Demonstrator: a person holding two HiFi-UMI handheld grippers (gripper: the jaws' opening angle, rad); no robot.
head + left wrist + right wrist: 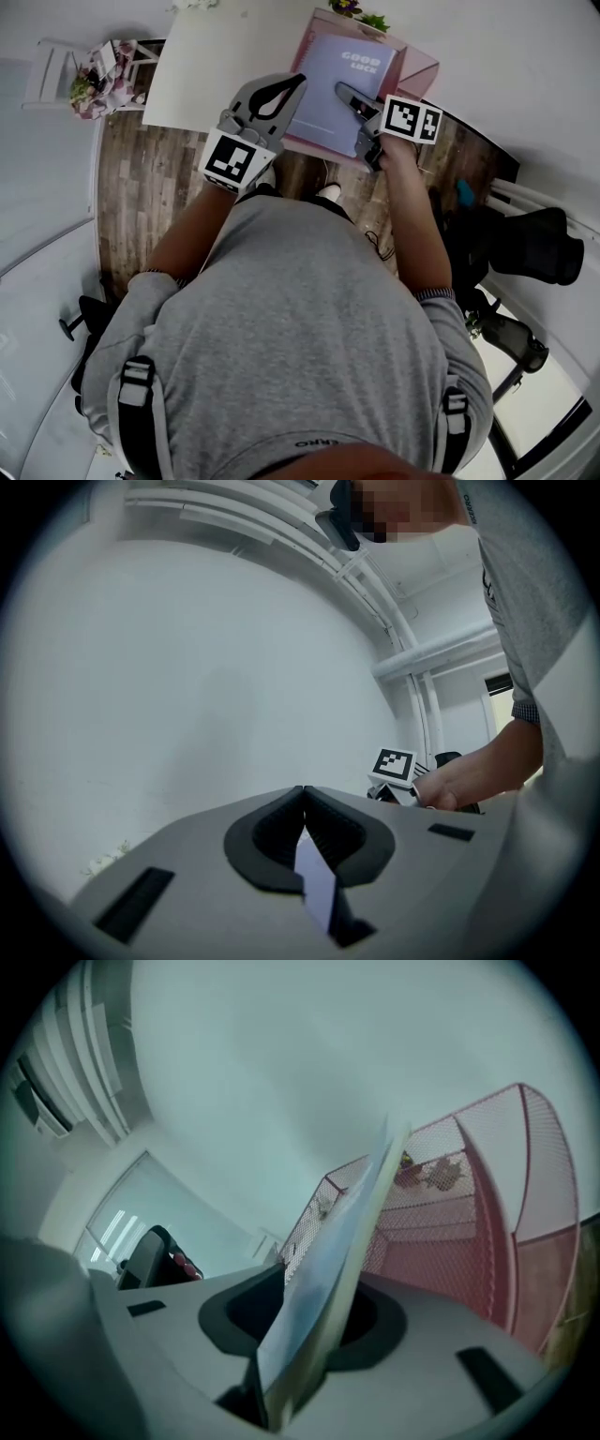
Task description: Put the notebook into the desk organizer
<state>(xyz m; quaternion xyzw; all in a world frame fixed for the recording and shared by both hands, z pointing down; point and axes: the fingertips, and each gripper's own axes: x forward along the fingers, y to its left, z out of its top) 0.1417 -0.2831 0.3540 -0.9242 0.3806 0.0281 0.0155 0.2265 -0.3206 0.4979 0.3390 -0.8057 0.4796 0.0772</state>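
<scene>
The lavender notebook (323, 66) hangs over the pink mesh desk organizer (417, 67) at the table's far right. My left gripper (298, 82) is shut on its left edge; in the left gripper view a sliver of the notebook (314, 883) shows between the closed jaws (303, 791). My right gripper (342, 91) is at the notebook's near right part. In the right gripper view the notebook (352, 1213) stands edge-on between the jaws (323, 1274), with dark gaps on both sides. Just beyond it is the organizer's mesh (487, 1213).
A white table (216, 66) carries the organizer. Small plants (361, 14) stand behind it. A white stool with flowers (94, 80) is at the left, and a black bag (534, 244) lies on the floor at the right. Wood floor lies below.
</scene>
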